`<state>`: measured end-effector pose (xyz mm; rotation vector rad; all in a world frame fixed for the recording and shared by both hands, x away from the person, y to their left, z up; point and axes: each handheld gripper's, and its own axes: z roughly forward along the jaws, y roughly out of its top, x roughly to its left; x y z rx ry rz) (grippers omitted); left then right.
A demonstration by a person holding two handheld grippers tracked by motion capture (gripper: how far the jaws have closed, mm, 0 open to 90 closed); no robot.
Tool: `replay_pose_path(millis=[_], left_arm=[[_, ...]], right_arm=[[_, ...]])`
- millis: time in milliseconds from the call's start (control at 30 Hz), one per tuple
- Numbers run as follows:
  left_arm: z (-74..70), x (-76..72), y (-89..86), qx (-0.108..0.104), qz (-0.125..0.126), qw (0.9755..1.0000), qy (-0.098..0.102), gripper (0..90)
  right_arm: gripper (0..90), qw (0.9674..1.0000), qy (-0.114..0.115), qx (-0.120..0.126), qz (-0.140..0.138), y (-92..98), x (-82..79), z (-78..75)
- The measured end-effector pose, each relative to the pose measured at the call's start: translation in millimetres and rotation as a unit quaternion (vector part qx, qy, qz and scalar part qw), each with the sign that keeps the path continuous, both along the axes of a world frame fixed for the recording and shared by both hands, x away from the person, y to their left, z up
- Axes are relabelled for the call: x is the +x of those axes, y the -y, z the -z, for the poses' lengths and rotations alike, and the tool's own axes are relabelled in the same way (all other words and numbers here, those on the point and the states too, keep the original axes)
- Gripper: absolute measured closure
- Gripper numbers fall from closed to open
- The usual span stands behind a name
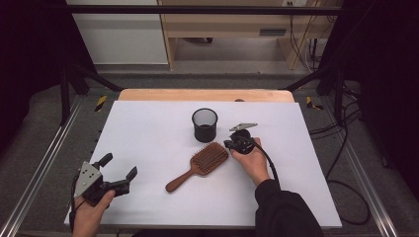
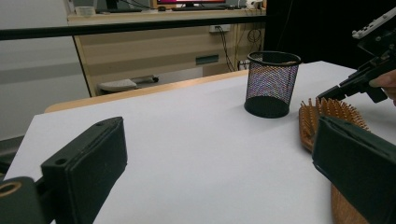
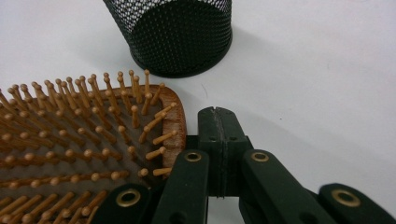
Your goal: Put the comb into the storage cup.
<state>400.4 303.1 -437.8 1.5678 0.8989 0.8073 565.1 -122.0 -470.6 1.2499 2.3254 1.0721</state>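
- Brown wooden paddle hairbrush (image 1: 200, 165) w/ wooden pin bristles lies flat, bristles up, approx. mid-desk on the white desk (image 1: 148, 133); handle points toward the near-left, head toward the far-right.
- Black wire-mesh cylindrical cup (image 1: 204, 125) stands upright just behind the brush head, close but apart from it; open top up.
- Right tool (image 1: 230, 144) sits at the right edge of the brush head, held low by the person's right hand (image 1: 252, 160). Jaws fully closed, pads pressed together w/ nothing between them.
- In the right gripper view the closed tip (image 3: 218, 126) is right beside the brush's wooden rim (image 3: 180, 126); looks like touching or almost – can't tell which. Mesh cup base (image 3: 180, 42) is just beyond.
- Left tool (image 1: 118, 170) is near the front-left corner of the desk, well apart from the brush, in the person's left hand (image 1: 91, 210). Jaws spread wide, empty.
- Left gripper view: cup (image 2: 272, 84) & brush head (image 2: 327, 116) seen ahead to the right, w/ the right tool (image 2: 327, 93) coming down at the bristles from the right.
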Motion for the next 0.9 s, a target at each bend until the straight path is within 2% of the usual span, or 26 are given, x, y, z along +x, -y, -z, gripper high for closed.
replay_pose_path(millis=[133,433,567,667,767,900], left_arm=[[0.1,0.1,0.5,0.001,0.001,1.0,0.0,3.5],[0.4,0.3,1.2,0.002,0.002,1.0,-0.002,3.5],[0.6,0.4,1.8,0.003,0.003,1.0,-0.003,3.5],[0.9,0.5,2.2,0.004,0.003,1.0,-0.004,3.5],[1.0,0.4,2.5,0.006,0.005,1.0,-0.005,3.5],[1.0,0.5,2.5,0.006,0.005,1.0,-0.005,3.5]], right_arm=[[90.0,0.9999,-0.003,0.006,-0.009,-2.2,1.6,3.0],[90.0,0.9999,0.003,-0.001,-0.016,-4.1,0.6,3.5],[90.0,0.9997,0.003,0.007,-0.023,-6.9,-2.7,1.7],[90.0,0.9994,0.009,0.015,-0.031,-13.2,-6.7,-1.5],[90.0,0.9989,0.009,0.003,-0.046,-21.5,-10.3,-2.3],[90.0,0.9987,0.011,0.006,-0.049,-24.9,-13.0,-1.5]])
